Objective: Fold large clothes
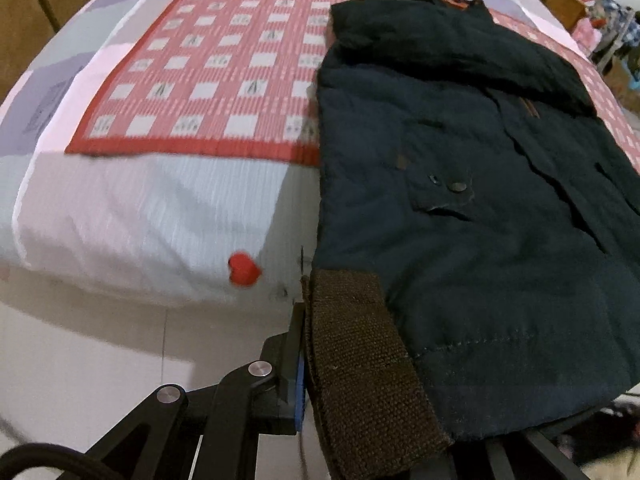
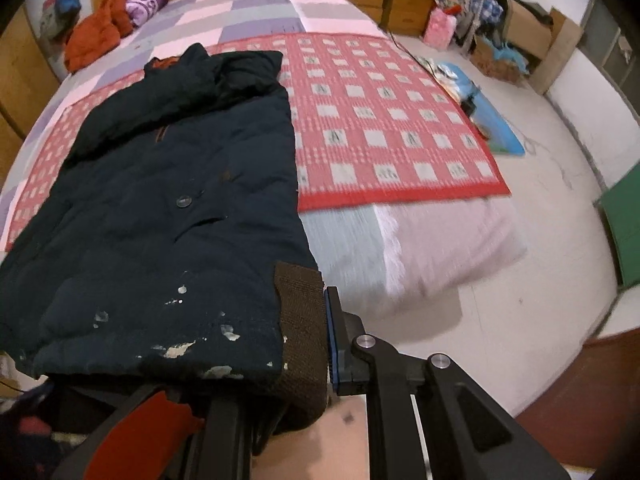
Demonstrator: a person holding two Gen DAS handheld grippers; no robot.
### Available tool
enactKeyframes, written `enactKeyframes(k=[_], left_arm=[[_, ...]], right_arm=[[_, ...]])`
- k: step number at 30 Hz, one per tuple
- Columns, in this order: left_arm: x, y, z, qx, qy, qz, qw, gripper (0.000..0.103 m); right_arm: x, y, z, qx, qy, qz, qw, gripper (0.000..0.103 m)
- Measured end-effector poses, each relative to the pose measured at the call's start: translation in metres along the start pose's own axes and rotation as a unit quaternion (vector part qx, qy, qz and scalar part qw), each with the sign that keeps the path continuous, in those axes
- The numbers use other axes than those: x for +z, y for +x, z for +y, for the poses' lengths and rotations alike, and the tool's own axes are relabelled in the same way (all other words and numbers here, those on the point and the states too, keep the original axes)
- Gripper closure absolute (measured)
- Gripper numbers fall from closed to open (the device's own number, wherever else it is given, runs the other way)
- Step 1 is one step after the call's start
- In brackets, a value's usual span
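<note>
Pinching jacket (image 1: pixel 460 240) hem between both grippers' fingers (image 1: pixel 294 364).

Red checked mat (image 2: pixel 384 120) on a patchwork bed (image 2: pixel 256 12); orange garment (image 2: pixel 96 36), cardboard boxes (image 2: pixel 532 36) beyond.

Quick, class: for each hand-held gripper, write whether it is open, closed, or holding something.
Left hand-held gripper: closed on the brown hem corner of the dark jacket.
Right hand-held gripper: closed on the jacket's other brown hem corner.
</note>
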State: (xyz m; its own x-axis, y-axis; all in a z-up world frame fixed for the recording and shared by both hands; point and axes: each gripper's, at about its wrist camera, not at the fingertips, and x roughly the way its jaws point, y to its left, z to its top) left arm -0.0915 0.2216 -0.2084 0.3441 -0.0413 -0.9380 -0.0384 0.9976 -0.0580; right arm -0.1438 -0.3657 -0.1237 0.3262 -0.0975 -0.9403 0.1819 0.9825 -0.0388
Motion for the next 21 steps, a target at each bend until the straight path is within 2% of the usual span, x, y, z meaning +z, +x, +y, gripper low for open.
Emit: enactKeyframes(k=[4,8,15,21], left_arm=[[0.002,-0.015,-0.002,0.001,0.000,0.010,1.0000,0.089],[0.029,-0.018,-0.002,0.000,-0.002,0.006,1.0000,0.089],[0.108,-0.018,-0.005,-0.009,0.011,-0.022,0.9996,0.088],[0.203,0.004,-0.003,-0.035,0.017,-0.049,0.9980,0.088]], right_arm=[[-0.006,-0.021,-0.006,-0.001,0.000,0.018,1.000,0.090],[0.013,-0.034,-0.002,-0.002,-0.006,0.011,1.000,0.090],[0.087,-0.036,0.009,-0.004,0.010,-0.023,1.000,0.090],[0.170,-0.030,0.025,-0.008,0.010,-0.064,0.998,0.090]])
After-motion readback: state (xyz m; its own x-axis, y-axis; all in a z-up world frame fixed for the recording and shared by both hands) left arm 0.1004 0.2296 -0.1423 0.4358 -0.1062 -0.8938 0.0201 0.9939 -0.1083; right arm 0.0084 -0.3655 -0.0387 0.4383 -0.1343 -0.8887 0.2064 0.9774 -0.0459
